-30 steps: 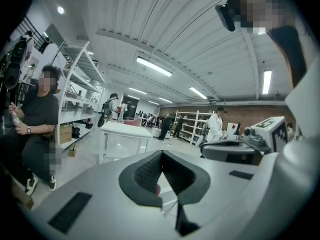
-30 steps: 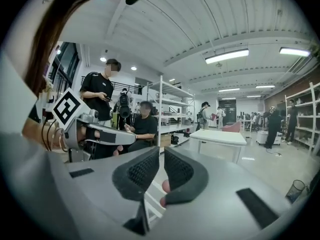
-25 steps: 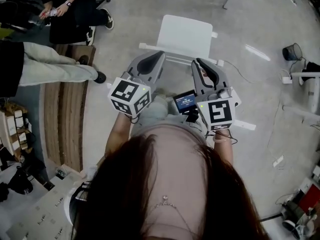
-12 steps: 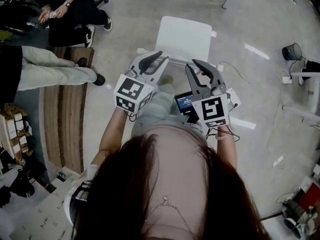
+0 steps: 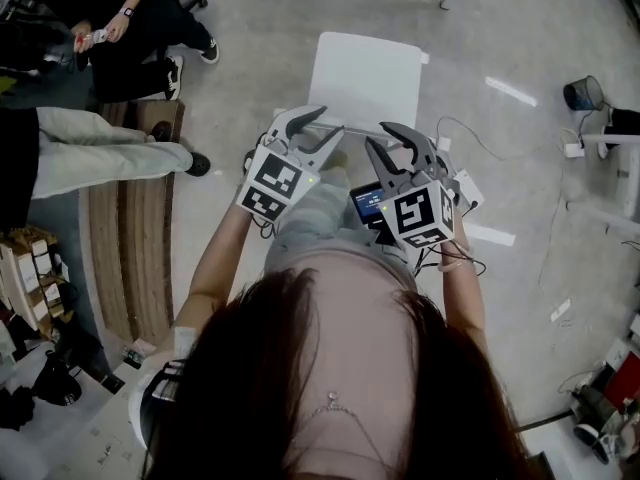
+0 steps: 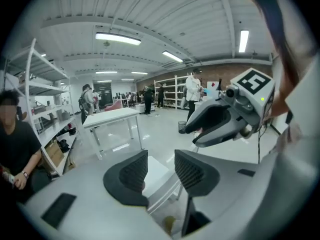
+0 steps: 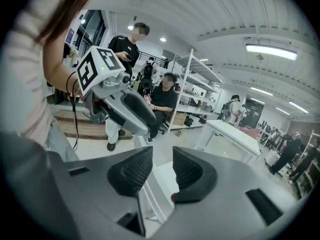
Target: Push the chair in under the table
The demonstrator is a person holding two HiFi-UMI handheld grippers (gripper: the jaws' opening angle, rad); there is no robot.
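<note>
A white chair (image 5: 365, 73) stands on the grey floor right in front of me, its back rail nearest to me. My left gripper (image 5: 330, 123) hovers at the left part of that rail, its jaws opening, with the rail (image 6: 167, 186) in the gap but not pressed. My right gripper (image 5: 378, 135) sits at the rail's right part, jaws also opening, with the chair's edge (image 7: 150, 189) showing between the pads untouched. A white table (image 6: 112, 118) stands beyond the chair and also shows in the right gripper view as the same table (image 7: 235, 134).
Two people (image 5: 110, 38) are at the upper left beside a low wooden platform (image 5: 130, 228). A power strip with cables (image 5: 575, 150) and a dark bucket (image 5: 580, 93) lie on the floor at right. Shelving (image 6: 35, 109) lines the room's side.
Both grippers have sunk toward the chair's back rail and rolled. Their jaws, shut a second ago, now stand apart.
</note>
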